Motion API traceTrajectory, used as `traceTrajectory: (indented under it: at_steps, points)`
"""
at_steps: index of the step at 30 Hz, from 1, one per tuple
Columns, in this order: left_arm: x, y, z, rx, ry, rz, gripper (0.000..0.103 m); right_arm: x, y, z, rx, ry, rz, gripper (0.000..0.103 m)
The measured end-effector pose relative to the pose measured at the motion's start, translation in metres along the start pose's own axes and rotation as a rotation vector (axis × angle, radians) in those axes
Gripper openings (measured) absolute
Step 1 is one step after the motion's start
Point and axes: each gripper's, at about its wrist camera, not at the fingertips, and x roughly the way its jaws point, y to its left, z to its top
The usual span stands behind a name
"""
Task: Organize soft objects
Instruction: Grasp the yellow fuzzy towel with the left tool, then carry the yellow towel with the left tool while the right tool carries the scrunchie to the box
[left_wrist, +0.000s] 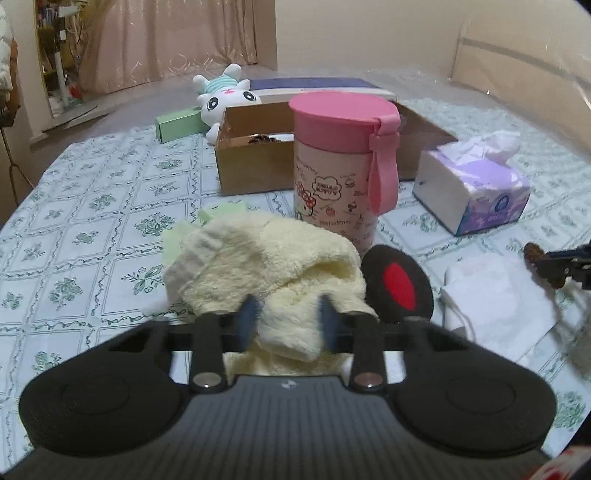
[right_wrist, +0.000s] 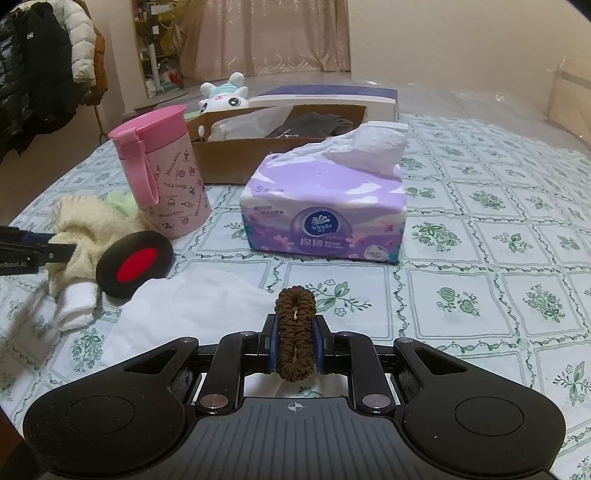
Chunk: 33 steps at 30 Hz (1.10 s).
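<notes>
One fluffy cream towel (left_wrist: 266, 266), bunched, rumpled

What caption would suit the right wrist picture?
Right gripper clamps a brown scrunchie above the tablecloth, tissue pack ahead.

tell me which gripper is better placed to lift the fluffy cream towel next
Left. The left gripper already has its fingers around the cream towel; the right gripper is shut on a brown scrunchie, off to the side.

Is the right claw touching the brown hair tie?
Touching. The right wrist view shows the right claw with both blue pads pressed against the brown hair tie, squeezing it flat.
</notes>
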Motion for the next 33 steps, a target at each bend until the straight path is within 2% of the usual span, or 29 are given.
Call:
traceTrajectory:
  at_steps: [2, 4, 12, 17, 21, 24, 30, 33]
  points:
    - [-0.005, 0.004, 0.002, -0.010, -0.012, -0.010, 0.017, -0.001, -0.002, 0.000, 0.007, -0.003, -0.007, 0.019]
    - [-0.016, 0.011, 0.007, -0.041, -0.038, -0.015, 0.016, -0.002, -0.004, 0.000, 0.013, -0.007, -0.012, 0.019]
    - [-0.095, 0.053, 0.031, -0.132, -0.214, 0.026, 0.015, -0.005, -0.009, 0.002, 0.024, -0.019, -0.021, 0.019]
    - [-0.134, 0.087, 0.035, -0.251, -0.248, 0.019, 0.015, -0.006, -0.011, 0.002, 0.028, -0.019, -0.023, 0.019]
    - [-0.152, 0.104, 0.030, -0.313, -0.227, 0.008, 0.015, -0.007, -0.011, 0.001, 0.027, -0.018, -0.025, 0.019]
    - [-0.152, 0.104, 0.024, -0.303, -0.160, 0.032, 0.015, -0.007, -0.013, 0.001, 0.028, -0.015, -0.027, 0.019]
    - [-0.113, 0.094, 0.001, -0.312, 0.037, 0.116, 0.017, -0.008, -0.015, 0.001, 0.028, -0.014, -0.031, 0.019]
    - [-0.093, 0.087, -0.012, -0.326, 0.087, 0.095, 0.018, -0.008, -0.015, 0.002, 0.025, -0.014, -0.031, 0.019]
